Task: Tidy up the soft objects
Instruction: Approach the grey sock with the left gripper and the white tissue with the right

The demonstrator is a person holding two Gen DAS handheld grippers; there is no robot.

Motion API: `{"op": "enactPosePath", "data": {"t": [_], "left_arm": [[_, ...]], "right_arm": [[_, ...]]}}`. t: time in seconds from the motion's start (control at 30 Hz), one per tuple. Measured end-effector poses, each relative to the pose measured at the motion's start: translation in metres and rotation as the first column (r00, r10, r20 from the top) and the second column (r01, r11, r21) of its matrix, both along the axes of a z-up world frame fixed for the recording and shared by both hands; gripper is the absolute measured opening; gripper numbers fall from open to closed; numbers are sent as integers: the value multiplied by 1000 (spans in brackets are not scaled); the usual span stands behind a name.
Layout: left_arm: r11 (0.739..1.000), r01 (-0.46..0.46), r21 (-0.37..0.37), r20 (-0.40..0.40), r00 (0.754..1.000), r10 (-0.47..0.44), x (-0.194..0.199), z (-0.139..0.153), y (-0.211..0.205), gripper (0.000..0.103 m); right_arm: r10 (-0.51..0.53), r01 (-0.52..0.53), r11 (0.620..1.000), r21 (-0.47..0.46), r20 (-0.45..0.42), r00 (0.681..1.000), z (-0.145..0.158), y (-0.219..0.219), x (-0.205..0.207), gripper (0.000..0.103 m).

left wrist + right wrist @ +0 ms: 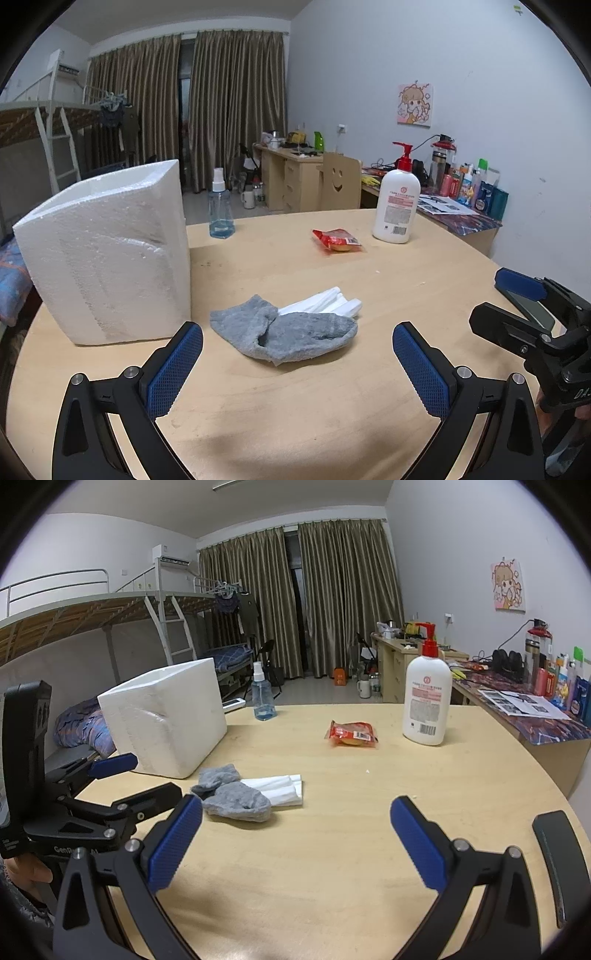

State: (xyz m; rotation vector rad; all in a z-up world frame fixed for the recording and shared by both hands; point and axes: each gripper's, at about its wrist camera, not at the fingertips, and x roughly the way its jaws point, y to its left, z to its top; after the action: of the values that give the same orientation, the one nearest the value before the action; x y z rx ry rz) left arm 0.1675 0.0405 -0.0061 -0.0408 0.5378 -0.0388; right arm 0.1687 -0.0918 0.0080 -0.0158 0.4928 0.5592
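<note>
Two grey socks (284,332) lie crumpled on the round wooden table (317,413), partly over a folded white cloth (328,301). My left gripper (297,365) hovers just short of the socks, open, with nothing between its blue pads. In the right wrist view the socks (232,795) and white cloth (282,784) sit ahead to the left. My right gripper (295,845) is open over bare table (369,812) and holds nothing. Each gripper shows in the other's view: the right gripper (487,297) at the right edge, the left gripper (157,773) at the left.
A white foam box (107,251) stands open-topped left of the socks. Further back are a blue spray bottle (220,206), a red snack packet (336,240) and a white pump bottle (397,199). A cluttered desk (535,716) runs along the right wall.
</note>
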Motion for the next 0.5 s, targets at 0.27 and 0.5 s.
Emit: {"op": "enactPosePath", "data": {"t": [0.27,0.5], "left_arm": [[1000,4,-5,-25,1000,-4,13,-3,5,103],[1000,9,-8,-68,998,-10,26,-11,9,103]], "right_arm": [[1,-1,1000,-8,-14,1000,1,4,10,103],[-16,15,1000,-21,-36,999,-4,2,16,103]]}}
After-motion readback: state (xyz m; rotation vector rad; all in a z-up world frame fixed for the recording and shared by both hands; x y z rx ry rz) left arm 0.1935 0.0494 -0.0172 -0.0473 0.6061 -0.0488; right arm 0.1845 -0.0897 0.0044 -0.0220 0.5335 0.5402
